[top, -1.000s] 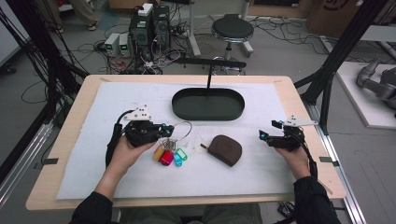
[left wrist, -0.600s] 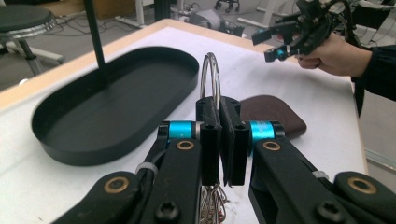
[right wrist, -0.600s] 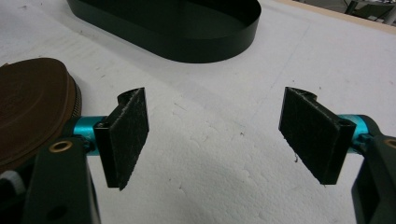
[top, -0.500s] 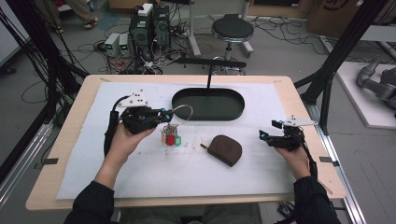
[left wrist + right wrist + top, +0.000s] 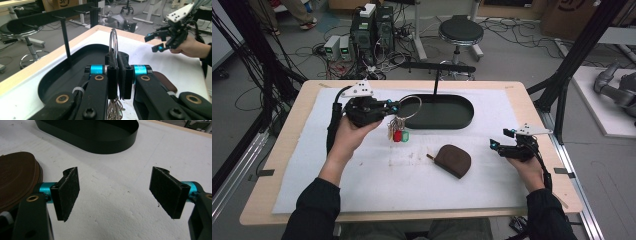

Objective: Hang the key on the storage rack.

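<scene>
1. Left gripper (image 5: 393,106), raised above the worktop (image 5: 282,150), fingers clamped on a key ring (image 5: 408,106) beside the black tray (image 5: 447,120).
2. Silver ring upright; keys, red and green tags (image 5: 400,135) dangle.
3. Right gripper (image 5: 116,192) low, fingers wide.

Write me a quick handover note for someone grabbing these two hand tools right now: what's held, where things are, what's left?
Left gripper: shut on the key ring, lifted off the table, keys and coloured tags dangling beside the black tray.
Right gripper: open, holding nothing, low over the white mat right of the brown pouch.
Done: keys picked up.
Left: probably setting them in the tray or pouch; pouch untouched.
</scene>
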`<state>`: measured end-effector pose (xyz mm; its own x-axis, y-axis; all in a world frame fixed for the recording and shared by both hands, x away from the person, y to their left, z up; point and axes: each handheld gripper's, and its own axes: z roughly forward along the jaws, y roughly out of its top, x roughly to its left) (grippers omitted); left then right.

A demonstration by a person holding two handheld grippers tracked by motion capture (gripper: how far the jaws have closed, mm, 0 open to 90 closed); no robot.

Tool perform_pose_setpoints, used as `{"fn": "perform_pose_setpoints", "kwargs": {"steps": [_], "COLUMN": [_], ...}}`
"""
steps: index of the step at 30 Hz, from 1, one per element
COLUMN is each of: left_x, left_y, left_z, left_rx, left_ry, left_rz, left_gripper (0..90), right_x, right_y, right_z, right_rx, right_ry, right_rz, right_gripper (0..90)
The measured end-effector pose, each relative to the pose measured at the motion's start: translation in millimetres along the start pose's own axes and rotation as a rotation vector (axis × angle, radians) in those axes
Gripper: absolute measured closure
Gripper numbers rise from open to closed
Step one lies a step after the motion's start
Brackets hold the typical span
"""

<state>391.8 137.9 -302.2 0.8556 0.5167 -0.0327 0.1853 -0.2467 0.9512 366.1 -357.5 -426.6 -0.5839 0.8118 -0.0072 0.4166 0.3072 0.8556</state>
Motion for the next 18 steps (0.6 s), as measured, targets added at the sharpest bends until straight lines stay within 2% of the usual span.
{"fn": "perform_pose_setpoints", "kwargs": {"steps": [2,10,14,18], "left_x": [3.4,19.1,26.8,35.3], "left_y": [3.4,23.8,28.2,31.2], "left_z": [2.2,17.4,25.4,34.3], "left_rx": [-0.012,-0.004,-0.013,0.006], "left_ry": [0.005,0.049,0.064,0.089], "left_rz": [-0.001,0.02,0.022,0.022], "left_gripper": [86.7,86.8,86.8,86.8], "right_x": [-0.1,-1.0,-1.0,-0.7], "right_y": [0.0,-0.2,-0.1,0.0], "right_z": [0.2,0.1,0.2,-0.1], "right_rx": [-0.002,-0.005,-0.006,-0.008], "right_ry": [0.0,-0.002,-0.001,0.001], "right_rz": [0.0,0.006,0.004,0.007], "right_gripper": [24.7,24.7,24.7,24.7]}}
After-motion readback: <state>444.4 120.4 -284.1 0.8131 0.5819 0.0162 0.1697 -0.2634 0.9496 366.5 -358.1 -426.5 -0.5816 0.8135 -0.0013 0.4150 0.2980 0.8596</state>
